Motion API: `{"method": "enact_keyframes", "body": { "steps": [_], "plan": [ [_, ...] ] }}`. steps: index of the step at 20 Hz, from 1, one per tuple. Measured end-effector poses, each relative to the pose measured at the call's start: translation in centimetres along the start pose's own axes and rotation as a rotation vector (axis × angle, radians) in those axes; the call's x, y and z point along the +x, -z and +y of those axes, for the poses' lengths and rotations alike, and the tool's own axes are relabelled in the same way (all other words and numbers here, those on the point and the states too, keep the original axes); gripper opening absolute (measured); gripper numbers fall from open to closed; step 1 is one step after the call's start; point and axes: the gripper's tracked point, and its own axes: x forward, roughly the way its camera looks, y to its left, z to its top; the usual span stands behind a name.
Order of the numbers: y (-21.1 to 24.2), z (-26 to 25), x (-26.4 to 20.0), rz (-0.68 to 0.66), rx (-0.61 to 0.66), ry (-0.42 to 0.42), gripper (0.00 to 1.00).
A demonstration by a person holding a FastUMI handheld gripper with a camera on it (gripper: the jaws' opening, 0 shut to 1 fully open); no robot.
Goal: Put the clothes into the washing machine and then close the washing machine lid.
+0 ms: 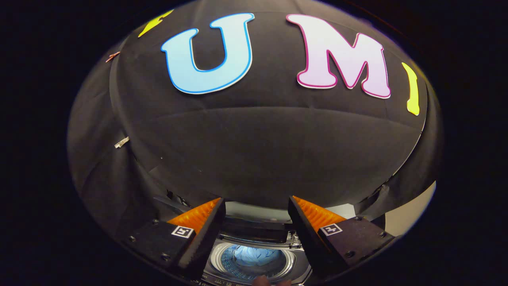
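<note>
Gripper view showed your gripper held high above the top-loading washing machine, with its two fingers spread wide and nothing between them. You were not gripping anything: one finger stood over the machine's left side, the other over its right, and the open mouth of the machine lay in the gap between them, well below the tips.

You could see the round steel drum through that gap, ringed by a pale silvery rim. Inside the drum lay the light blue crumpled clothes, sitting toward the far side of the drum's floor. They rested apart from both fingers, touching neither.

At the far edge of the machine, the dark lid appeared raised rather than closed, standing behind the drum opening; its exact angle could not be told. A light grey strip of the machine's back panel showed just beyond it.

At the near edge of the machine, just below the drum, a small part of a hand peeked in, too little of it visible to tell what it was doing.

Beyond the machine rose the black cloth wall of the booth, with a pale surface showing past its right end.
</note>
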Motion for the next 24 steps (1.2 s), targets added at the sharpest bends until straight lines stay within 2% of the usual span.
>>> {"method": "enact_keyframes", "body": {
  "steps": [4, 24],
  "plan": [
    [0.8, -0.3, 0.5, 0.007, 0.053, -0.002, 1.0],
    [6.1, 0.7, -5.9, -0.065, 0.009, 0.0, 1.0]
  ]
}}
